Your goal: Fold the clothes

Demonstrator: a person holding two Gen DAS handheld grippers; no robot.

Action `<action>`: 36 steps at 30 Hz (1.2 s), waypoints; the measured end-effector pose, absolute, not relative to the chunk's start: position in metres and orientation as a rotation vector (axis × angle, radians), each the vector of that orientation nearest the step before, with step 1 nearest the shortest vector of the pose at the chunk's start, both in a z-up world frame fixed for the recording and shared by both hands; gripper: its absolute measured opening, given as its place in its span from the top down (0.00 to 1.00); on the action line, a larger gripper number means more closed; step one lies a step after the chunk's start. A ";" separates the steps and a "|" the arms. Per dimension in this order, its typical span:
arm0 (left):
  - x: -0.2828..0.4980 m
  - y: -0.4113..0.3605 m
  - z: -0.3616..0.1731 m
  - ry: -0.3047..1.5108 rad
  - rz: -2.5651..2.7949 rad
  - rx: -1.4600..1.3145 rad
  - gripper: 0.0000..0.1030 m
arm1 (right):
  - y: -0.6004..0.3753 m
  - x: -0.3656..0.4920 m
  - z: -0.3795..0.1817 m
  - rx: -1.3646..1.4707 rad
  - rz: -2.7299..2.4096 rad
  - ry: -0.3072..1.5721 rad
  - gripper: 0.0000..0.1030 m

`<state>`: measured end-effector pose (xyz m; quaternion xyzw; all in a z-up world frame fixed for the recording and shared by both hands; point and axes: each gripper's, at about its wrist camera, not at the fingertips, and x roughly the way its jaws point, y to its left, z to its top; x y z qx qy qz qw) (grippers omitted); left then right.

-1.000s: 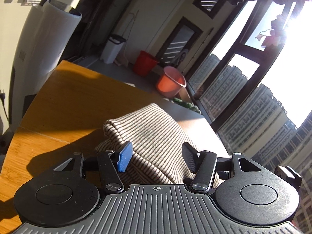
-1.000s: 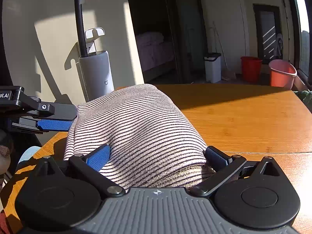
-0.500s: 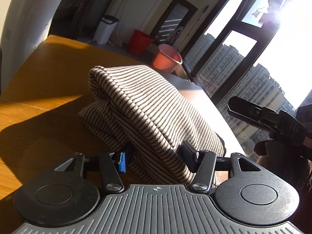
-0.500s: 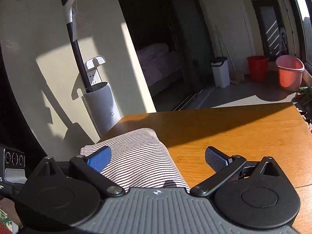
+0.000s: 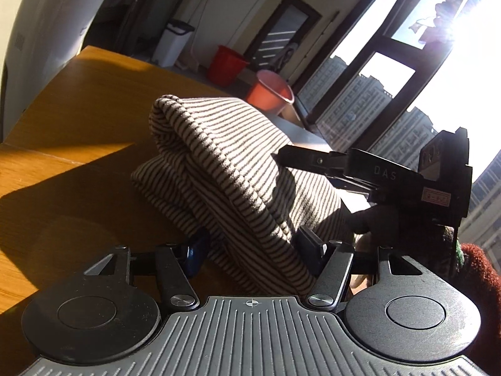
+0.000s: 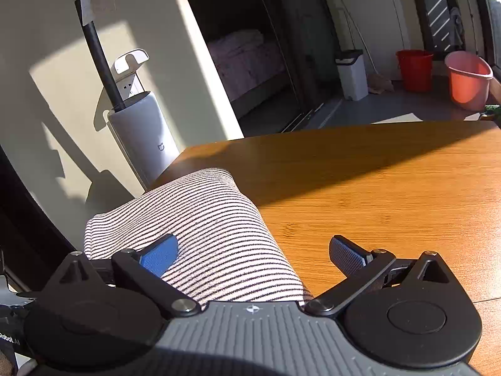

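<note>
Now the left gripper (image 5: 250, 247) pinches the shirt (image 5: 225, 169) mid-frame, while the right gripper (image 6: 253, 255) gapes wide over it.

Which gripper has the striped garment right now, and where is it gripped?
The left gripper holds the striped garment by its bunched near end, fingers on both sides. The right gripper is open, holding nothing.

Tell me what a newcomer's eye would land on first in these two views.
The folded striped garment grabs attention first, lying on the sunlit wooden table with the left hand-held gripper around its near end. Next, the right hand-held gripper stands open over the garment's edge. Beyond the table, a red bucket and a pink bucket sit side by side on the floor.
</note>
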<state>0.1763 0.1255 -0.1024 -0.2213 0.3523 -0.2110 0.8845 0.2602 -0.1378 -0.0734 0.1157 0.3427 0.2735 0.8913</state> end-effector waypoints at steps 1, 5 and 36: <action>0.177 0.127 -0.103 0.734 -0.441 -0.466 0.32 | -0.143 0.255 -0.076 0.258 0.576 0.719 0.00; 0.179 0.132 -0.107 0.737 -0.451 -0.490 0.29 | -0.163 0.233 -0.088 0.328 0.610 0.747 0.00; 0.291 0.235 -0.052 0.587 -0.173 -0.344 0.41 | -0.021 0.334 -0.096 0.159 0.683 0.686 0.02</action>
